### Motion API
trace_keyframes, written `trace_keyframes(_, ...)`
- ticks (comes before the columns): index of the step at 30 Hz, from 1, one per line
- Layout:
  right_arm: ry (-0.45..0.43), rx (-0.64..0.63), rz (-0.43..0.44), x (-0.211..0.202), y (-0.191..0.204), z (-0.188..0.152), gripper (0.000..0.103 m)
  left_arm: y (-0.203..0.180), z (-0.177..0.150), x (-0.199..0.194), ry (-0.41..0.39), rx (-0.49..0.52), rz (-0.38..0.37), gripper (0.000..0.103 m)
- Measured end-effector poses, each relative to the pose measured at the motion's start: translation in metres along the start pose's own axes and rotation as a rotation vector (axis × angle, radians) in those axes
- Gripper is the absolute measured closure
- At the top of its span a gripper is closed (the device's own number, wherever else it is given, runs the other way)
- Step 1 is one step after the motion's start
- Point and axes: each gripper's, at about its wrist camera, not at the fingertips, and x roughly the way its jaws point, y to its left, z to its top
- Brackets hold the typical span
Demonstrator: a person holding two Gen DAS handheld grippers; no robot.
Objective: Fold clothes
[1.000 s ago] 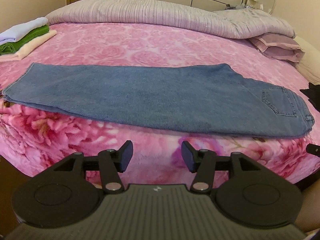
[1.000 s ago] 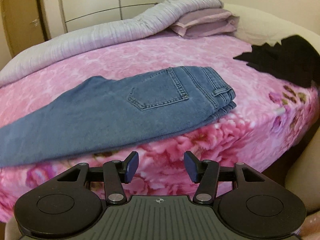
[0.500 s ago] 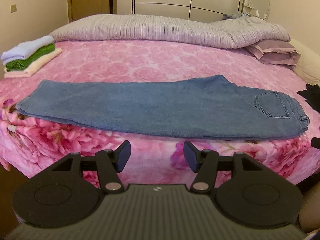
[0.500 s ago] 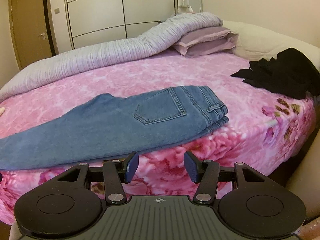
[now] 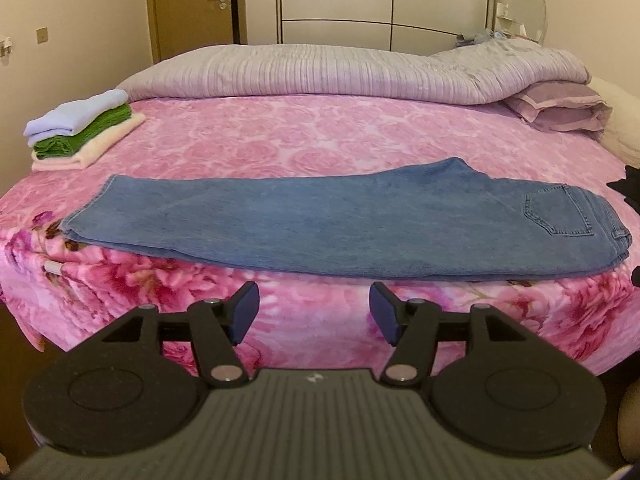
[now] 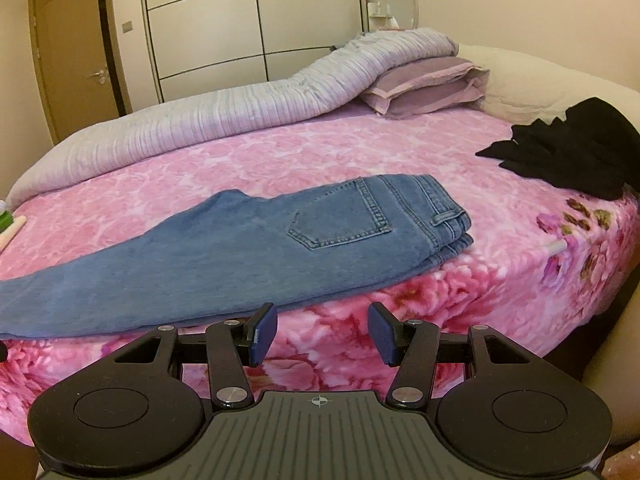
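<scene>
Blue jeans point(image 5: 328, 220) lie folded lengthwise along the near edge of the pink flowered bed point(image 5: 320, 140), legs to the left, waist and back pocket to the right. In the right wrist view the jeans point(image 6: 248, 248) show their pocket and belt loop. My left gripper point(image 5: 314, 312) hangs in front of the bed's edge, short of the jeans; its jaws are opening and nothing is between them. My right gripper point(image 6: 322, 334) is open and holds nothing, also short of the jeans near the waist end.
A stack of folded clothes point(image 5: 80, 132), pale blue, green and cream, sits at the bed's far left. A black garment point(image 6: 568, 152) lies crumpled at the right. A lilac quilt point(image 5: 340, 72) and pillows point(image 6: 428, 84) run along the back. Wardrobe and door stand behind.
Both grippers have pulled back and risen from the bed, so the jeans look smaller and farther. The left jaws have spread wider. The jeans have not moved.
</scene>
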Motion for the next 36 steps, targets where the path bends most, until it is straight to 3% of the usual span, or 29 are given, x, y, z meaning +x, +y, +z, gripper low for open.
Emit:
trace_keyframes(12, -0.027, -0.037, 0.038, -0.013, 0.015, 0.004, 0.049, 0.026, -0.003, -0.015, -0.020, -0.042, 0.031, 0.044)
trace_keyframes(16, -0.021, -0.026, 0.049, -0.007, 0.017, 0.010, 0.049, 0.053, -0.003, -0.007, -0.010, -0.112, 0.025, 0.044)
trace_keyframes(22, 0.049, -0.012, 0.040, 0.028, 0.018, 0.017, 0.049, 0.123, -0.004, 0.023, 0.023, -0.336, -0.016, 0.044)
trace_keyframes(25, 0.091, -0.014, 0.013, 0.051, 0.017, 0.024, 0.049, 0.168, -0.002, 0.042, 0.030, -0.480, -0.024, 0.054)
trace_keyframes(27, 0.113, -0.014, -0.008, 0.067, 0.016, 0.032, 0.049, 0.201, 0.000, 0.056, 0.024, -0.574, -0.011, 0.061)
trace_keyframes(31, 0.141, 0.019, -0.042, 0.097, 0.008, 0.044, 0.049, 0.257, 0.007, 0.080, 0.016, -0.705, 0.071, 0.061)
trace_keyframes(36, 0.194, 0.155, -0.011, 0.138, -0.008, 0.058, 0.049, 0.307, 0.014, 0.107, -0.017, -0.807, 0.131, 0.061)
